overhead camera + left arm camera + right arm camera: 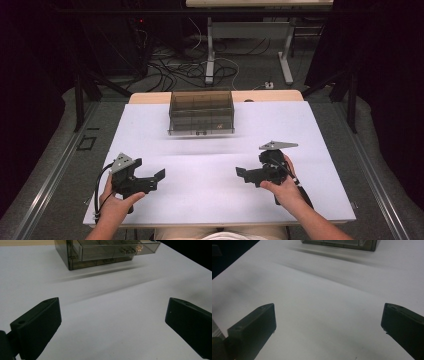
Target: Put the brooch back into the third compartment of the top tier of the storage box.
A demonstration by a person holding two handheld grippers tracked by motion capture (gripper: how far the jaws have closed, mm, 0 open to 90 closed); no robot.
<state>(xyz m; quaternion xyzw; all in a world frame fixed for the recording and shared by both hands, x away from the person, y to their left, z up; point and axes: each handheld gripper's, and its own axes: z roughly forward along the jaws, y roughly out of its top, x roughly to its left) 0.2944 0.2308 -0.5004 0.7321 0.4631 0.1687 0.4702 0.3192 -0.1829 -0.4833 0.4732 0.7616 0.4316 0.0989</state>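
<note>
A smoky see-through drawer box (pixel 201 112) stands at the back middle of the white table top (pixel 210 200), its drawer fronts facing me. My left gripper (pixel 156 180) is held low at the front left, jaws open with nothing between them. At the front right my right gripper (pixel 245 176) is open too, pointing toward the left one. In the left gripper view the left gripper (pixel 112 305) frames bare white surface, with the drawer box (pixel 105 252) farther off at the top. The right gripper (pixel 328 307) spans bare table, the drawer box (pixel 342 243) at the top edge.
A strip of wooden table (pixel 150 97) shows behind the white sheet. Black frame posts (pixel 78 100) stand at both sides. Beyond lie floor cables (pixel 170 70) and the legs of another desk (pixel 210 55). Open white surface lies between the grippers and the box.
</note>
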